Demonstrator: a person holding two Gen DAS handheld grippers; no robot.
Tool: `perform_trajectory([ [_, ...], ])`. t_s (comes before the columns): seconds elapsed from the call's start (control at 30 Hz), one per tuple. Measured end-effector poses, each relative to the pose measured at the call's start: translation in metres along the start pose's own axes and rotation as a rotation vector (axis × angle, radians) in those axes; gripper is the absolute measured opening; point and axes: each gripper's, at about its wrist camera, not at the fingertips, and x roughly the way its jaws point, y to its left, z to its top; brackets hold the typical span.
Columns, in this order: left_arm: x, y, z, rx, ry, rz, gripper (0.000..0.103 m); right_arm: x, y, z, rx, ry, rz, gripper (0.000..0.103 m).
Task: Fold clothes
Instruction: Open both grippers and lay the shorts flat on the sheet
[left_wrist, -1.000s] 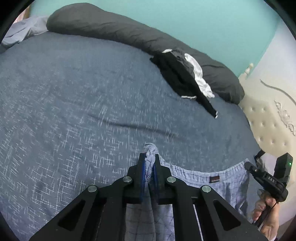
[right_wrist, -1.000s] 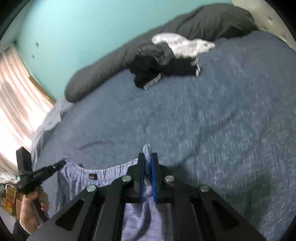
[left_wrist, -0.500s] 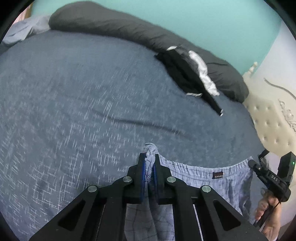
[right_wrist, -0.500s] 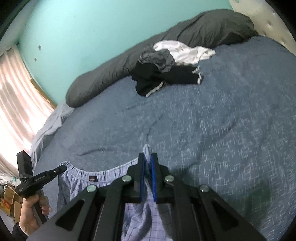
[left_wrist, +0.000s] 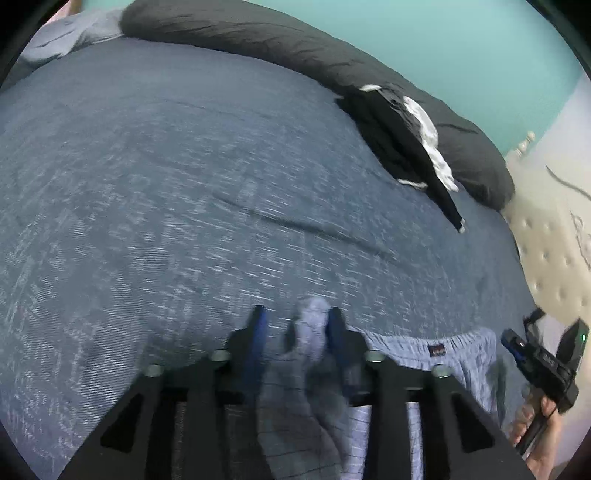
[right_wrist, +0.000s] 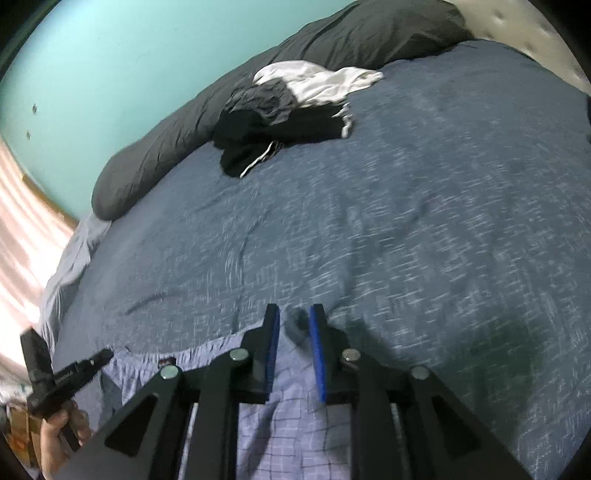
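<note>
Light blue checked shorts (left_wrist: 424, 354) lie at the near edge of the blue bedspread (left_wrist: 147, 184), waistband stretched between both grippers. My left gripper (left_wrist: 297, 325) has its jaws opening. A bunched waistband corner (left_wrist: 312, 314) stands loose between them, leaning on the right-hand finger. In the right wrist view the shorts (right_wrist: 295, 424) run under my right gripper (right_wrist: 294, 328). Its jaws are opening too, with a small fold of cloth (right_wrist: 295, 319) in the gap and no pad pressing it. Each view shows the other gripper in a hand: the right one (left_wrist: 539, 362), the left one (right_wrist: 70, 376).
A pile of black, grey and white clothes (right_wrist: 288, 110) sits at the far side of the bed against a long dark grey pillow (right_wrist: 166, 147). A cream tufted headboard (left_wrist: 554, 240) borders the right. Curtains (right_wrist: 22, 229) hang at the left.
Both grippers held the waistband corners shut before; now both sets of jaws have parted and the cloth sits loose. The left has opened wider than the right.
</note>
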Motion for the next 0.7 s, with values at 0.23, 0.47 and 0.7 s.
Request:
perform_trajectory([
  [0.23,-0.024,0.0,0.003,-0.025,-0.02,-0.022,0.042,-0.025,-0.011,-0.006,0.081,-0.008,0.023,0.024],
  [0.47,-0.05,-0.005,-0.012,-0.013,-0.016,-0.038,0.043,-0.052,-0.006,-0.034,0.086,0.045,0.038,0.033],
  [0.7,-0.078,0.0,-0.042,-0.029,-0.005,-0.039,0.043,-0.082,0.002,-0.08,0.062,0.092,0.029,0.04],
])
